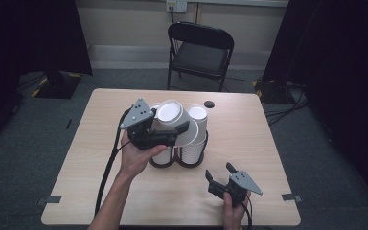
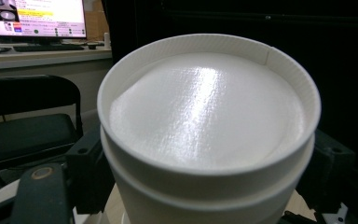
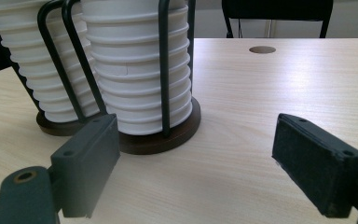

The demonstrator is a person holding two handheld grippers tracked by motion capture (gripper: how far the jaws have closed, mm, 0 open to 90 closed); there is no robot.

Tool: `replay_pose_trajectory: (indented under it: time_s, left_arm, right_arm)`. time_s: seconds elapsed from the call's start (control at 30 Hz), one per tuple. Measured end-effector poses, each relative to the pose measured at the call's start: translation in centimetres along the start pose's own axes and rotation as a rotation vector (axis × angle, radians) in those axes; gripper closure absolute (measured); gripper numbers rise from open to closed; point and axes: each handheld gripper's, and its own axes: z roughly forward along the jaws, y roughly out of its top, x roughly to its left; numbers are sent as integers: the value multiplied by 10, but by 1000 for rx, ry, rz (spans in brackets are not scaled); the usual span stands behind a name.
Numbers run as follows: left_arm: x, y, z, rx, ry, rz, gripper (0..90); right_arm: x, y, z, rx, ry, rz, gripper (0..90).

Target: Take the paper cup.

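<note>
My left gripper (image 1: 175, 128) is shut on a white paper cup (image 1: 168, 111), held tilted just above a dark wire cup rack (image 1: 175, 164) in the middle of the table. In the left gripper view the cup's recessed bottom (image 2: 205, 121) faces the camera, with a black jaw on each side of it. The rack holds two stacks of white cups (image 3: 140, 70), (image 3: 42, 70), bottoms up. The right-hand stack's top (image 1: 197, 113) sits beside the held cup. My right gripper (image 1: 219, 171) rests near the table's front right, open and with nothing in it (image 3: 198, 154), pointing at the rack's base (image 3: 177, 135).
The light wooden table (image 1: 254, 143) has a small round hole (image 1: 209, 104) behind the rack. A black folding chair (image 1: 201, 50) stands beyond the far edge. Dark curtains flank the room. A monitor (image 2: 42, 18) sits on a desk in the left gripper view.
</note>
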Motion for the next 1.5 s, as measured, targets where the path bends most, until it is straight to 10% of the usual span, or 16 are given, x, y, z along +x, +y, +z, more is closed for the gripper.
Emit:
replay_pose_trajectory:
  time_s: [0.63,0.8,1.5]
  left_arm:
    - [-12,-50,-8,69,-28,-50,203]
    - [-11,-64,-10,86,-44,-84,203]
    - [-10,-113,-18,150,-89,-257,202]
  right_arm:
    - [2,0,1,13,23,-20,134]
    - [9,-1,0,2,48,-92,132]
    - [51,-1,1,-67,312,-197,332]
